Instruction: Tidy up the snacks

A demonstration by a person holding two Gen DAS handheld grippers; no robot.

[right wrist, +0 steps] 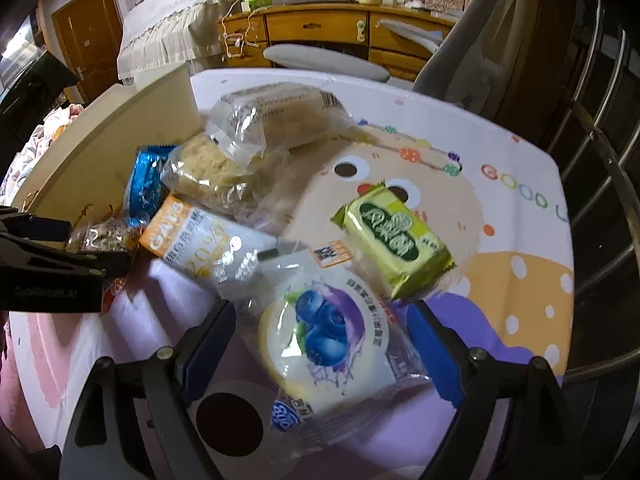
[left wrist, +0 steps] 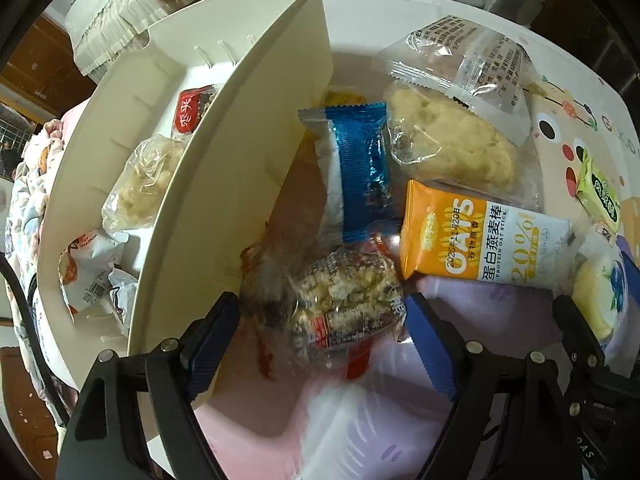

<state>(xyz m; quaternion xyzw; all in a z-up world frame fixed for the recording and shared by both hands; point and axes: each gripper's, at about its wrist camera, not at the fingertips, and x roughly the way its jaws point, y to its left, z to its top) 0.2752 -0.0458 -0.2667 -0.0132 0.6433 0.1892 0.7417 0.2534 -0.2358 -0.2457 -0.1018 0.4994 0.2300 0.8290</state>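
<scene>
Several wrapped snacks point(left wrist: 138, 184) lie inside the cream bin point(left wrist: 224, 184); others lie beside it on the table point(right wrist: 520, 248). Left gripper point(left wrist: 322, 320) straddles a cereal bar point(left wrist: 340, 300), released; right gripper point(right wrist: 322, 332) straddles a blueberry cake point(right wrist: 328, 340), released.

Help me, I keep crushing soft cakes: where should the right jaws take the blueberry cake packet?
Come from above. The blueberry cake packet lies flat on the tablecloth, already between the open right gripper jaws. Close lightly across the round cake's two sides, not on the loose wrapper ends. The green snack packet sits just beyond, so stay low and central.
</scene>
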